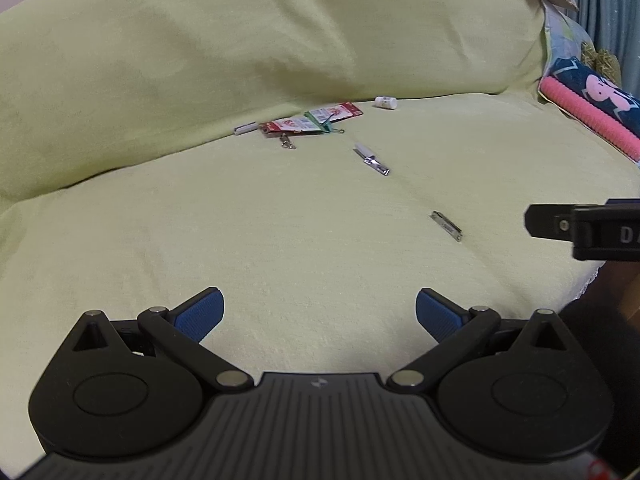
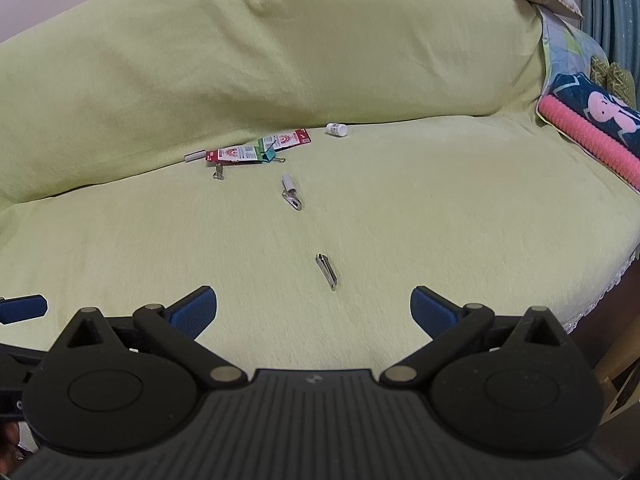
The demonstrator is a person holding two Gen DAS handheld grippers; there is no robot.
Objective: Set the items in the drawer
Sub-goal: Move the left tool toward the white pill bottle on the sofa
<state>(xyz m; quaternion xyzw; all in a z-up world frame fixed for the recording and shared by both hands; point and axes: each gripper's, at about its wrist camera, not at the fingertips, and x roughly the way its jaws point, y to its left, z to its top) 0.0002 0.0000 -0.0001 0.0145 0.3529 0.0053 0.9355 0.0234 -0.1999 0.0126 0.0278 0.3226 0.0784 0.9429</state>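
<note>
A: From left to right, what is seen on the yellow-green cloth sofa seat [image 2: 400,220]?

B: A small white stick [image 2: 195,156], red and green printed packets [image 2: 256,149], a white-handled metal tool [image 2: 291,192], a silver metal nail clipper [image 2: 326,272], and a small white bottle [image 2: 336,129]. No drawer is seen.

A: And the claws?

B: The left claw [image 1: 320,314] and the right claw [image 2: 314,312] are both spread and empty. If picking is in hand, the clipper is judged nearest to the right claw.
</note>
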